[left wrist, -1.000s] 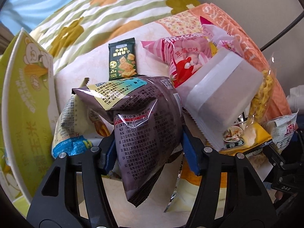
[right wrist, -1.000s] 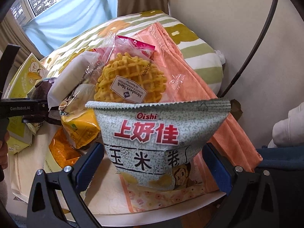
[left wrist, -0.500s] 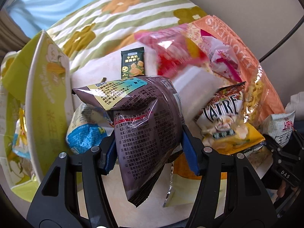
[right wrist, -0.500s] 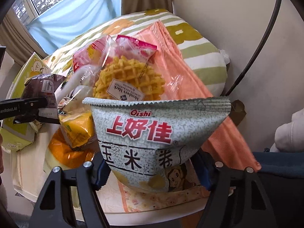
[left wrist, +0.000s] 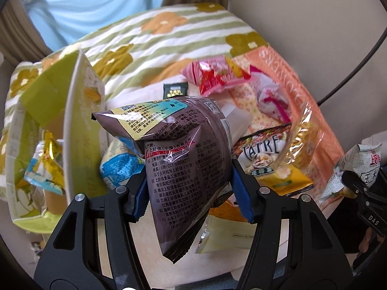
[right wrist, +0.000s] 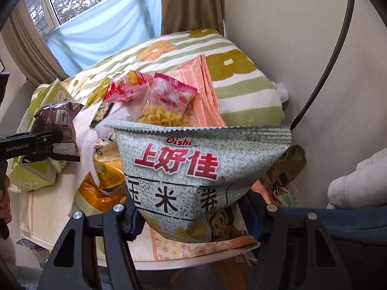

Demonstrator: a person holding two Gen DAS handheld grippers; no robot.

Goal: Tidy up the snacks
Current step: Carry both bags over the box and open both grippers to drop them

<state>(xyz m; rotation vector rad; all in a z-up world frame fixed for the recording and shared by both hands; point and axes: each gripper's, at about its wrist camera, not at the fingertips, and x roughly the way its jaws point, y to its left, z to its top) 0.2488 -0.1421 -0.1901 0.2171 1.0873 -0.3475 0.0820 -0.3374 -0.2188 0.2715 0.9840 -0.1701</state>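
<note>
Two packets are held clear of the pile: a brown snack bag (left wrist: pixel 186 166) is gripped between the fingers of the left gripper (left wrist: pixel 191 193), and the right gripper (right wrist: pixel 193 222) is closing on the pale Oishi bag (right wrist: pixel 200 169) that lies between its fingers. A carry to the green box (left wrist: pixel 77 125) at the left is judged to come next, with a release over its opening. Much of the box's inside is cut off, and the packets on the table (left wrist: pixel 241 256) overlap.

Right tongs (right wrist: pixel 193 220) closing on Oishi bag (right wrist: pixel 193 169), both bags lifted
</note>
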